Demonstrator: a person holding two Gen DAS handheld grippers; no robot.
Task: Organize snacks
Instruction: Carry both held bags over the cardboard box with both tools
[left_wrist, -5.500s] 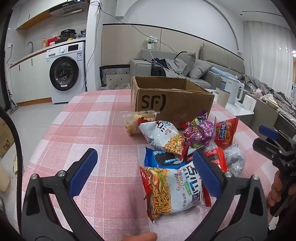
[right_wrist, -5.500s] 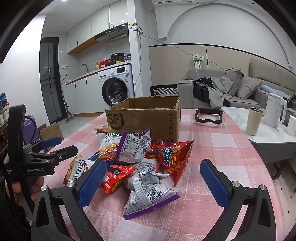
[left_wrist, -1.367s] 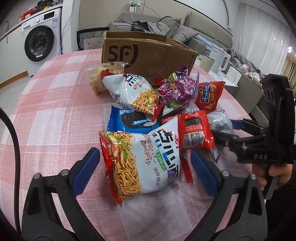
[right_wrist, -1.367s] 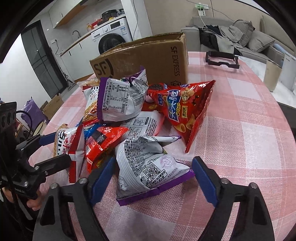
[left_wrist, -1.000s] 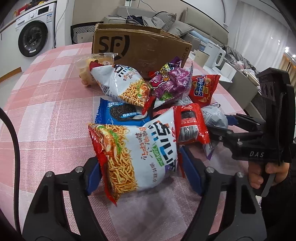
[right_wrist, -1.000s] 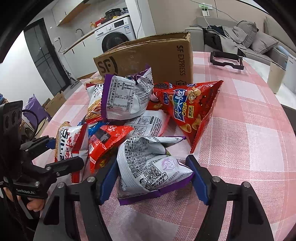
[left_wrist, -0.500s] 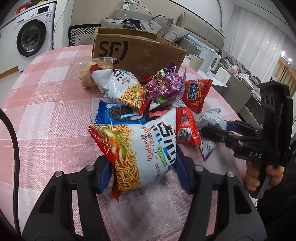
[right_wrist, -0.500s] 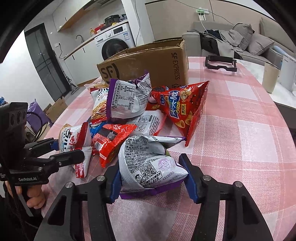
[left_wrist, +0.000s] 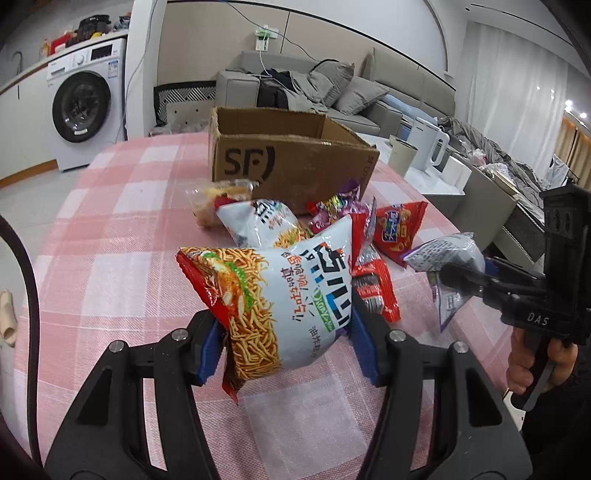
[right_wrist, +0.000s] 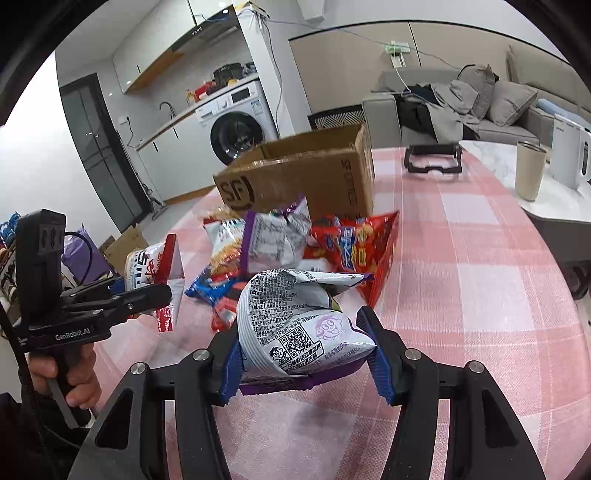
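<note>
My left gripper (left_wrist: 286, 345) pinches a white and red noodle-snack bag (left_wrist: 280, 295) between its blue pads (left_wrist: 208, 347), which press into the bag's lower sides. The bag tilts and sits clear of the pink checked tablecloth (left_wrist: 107, 258). My right gripper (right_wrist: 304, 363) is clamped on a silver and purple snack bag (right_wrist: 295, 325), its pads squeezing both sides, and this bag is also raised off the cloth.

Behind both bags lies the rest of the snack pile: a second white noodle bag (left_wrist: 262, 221), a red triangular chip bag (right_wrist: 354, 240), a crumpled silver and purple bag (right_wrist: 277, 236), a blue cookie packet (right_wrist: 210, 288) and a small red packet (left_wrist: 373, 291), all touching or overlapping. A clear packet (left_wrist: 218, 199) with something yellow inside, perhaps cake, though the view is too soft to be sure, rests just before the box.

An open cardboard box (left_wrist: 291, 162) marked SF stands on the table beyond the pile. In each view, the other gripper appears at the edge, held by a hand (right_wrist: 66, 376). A washing machine (left_wrist: 85, 107) and a grey sofa (left_wrist: 332, 96) fill the background.
</note>
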